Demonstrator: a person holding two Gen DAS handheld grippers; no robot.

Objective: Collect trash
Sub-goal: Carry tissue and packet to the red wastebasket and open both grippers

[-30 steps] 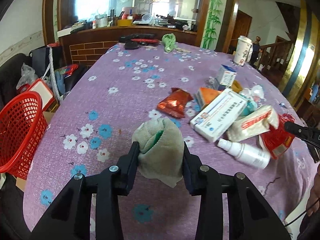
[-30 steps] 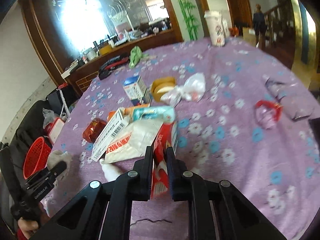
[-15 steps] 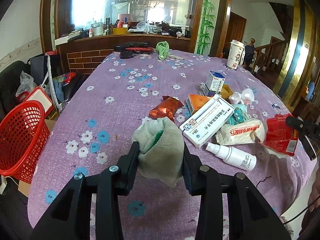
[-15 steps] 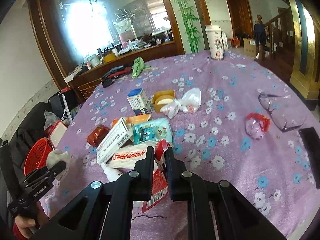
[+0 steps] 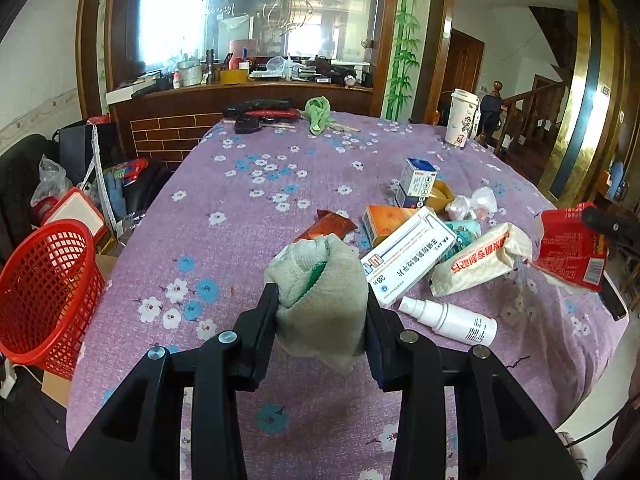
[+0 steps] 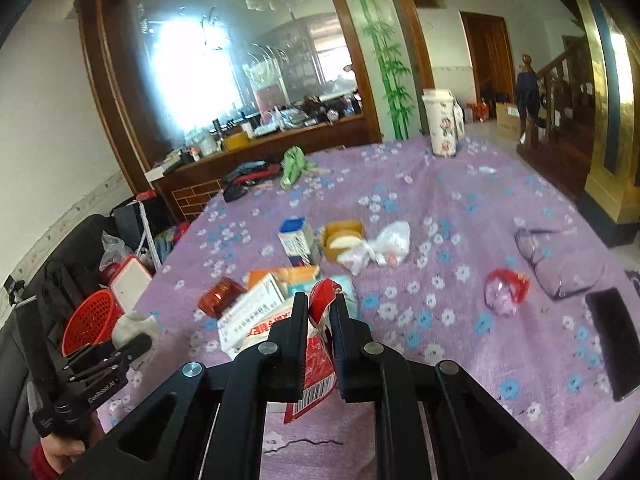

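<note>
My left gripper (image 5: 322,300) is shut on a bundled grey-green cloth (image 5: 324,288), held above the purple flowered tablecloth (image 5: 240,216). My right gripper (image 6: 322,304) is shut on a red snack wrapper (image 6: 316,364), lifted off the table; that red wrapper (image 5: 570,248) also hangs at the right edge of the left wrist view. A pile of litter lies between them: a white medicine box (image 5: 408,256), a white packet with red print (image 5: 480,260), a white spray bottle (image 5: 450,320), an orange box (image 5: 384,220) and a brown-red wrapper (image 5: 328,226). A red mesh basket (image 5: 44,292) stands off the table's left side.
Further back lie a blue-white carton (image 6: 298,242), a tape roll box (image 6: 344,238), a crumpled plastic bag (image 6: 380,248), a red-clear wrapper (image 6: 504,290), glasses (image 6: 556,264), a dark phone (image 6: 616,344), a paper cup (image 6: 440,128) and a green cloth (image 6: 294,164). Bags crowd the floor at left.
Both grippers have risen with their loads. The red wrapper has come up off the litter pile and now hangs clear of the table.
</note>
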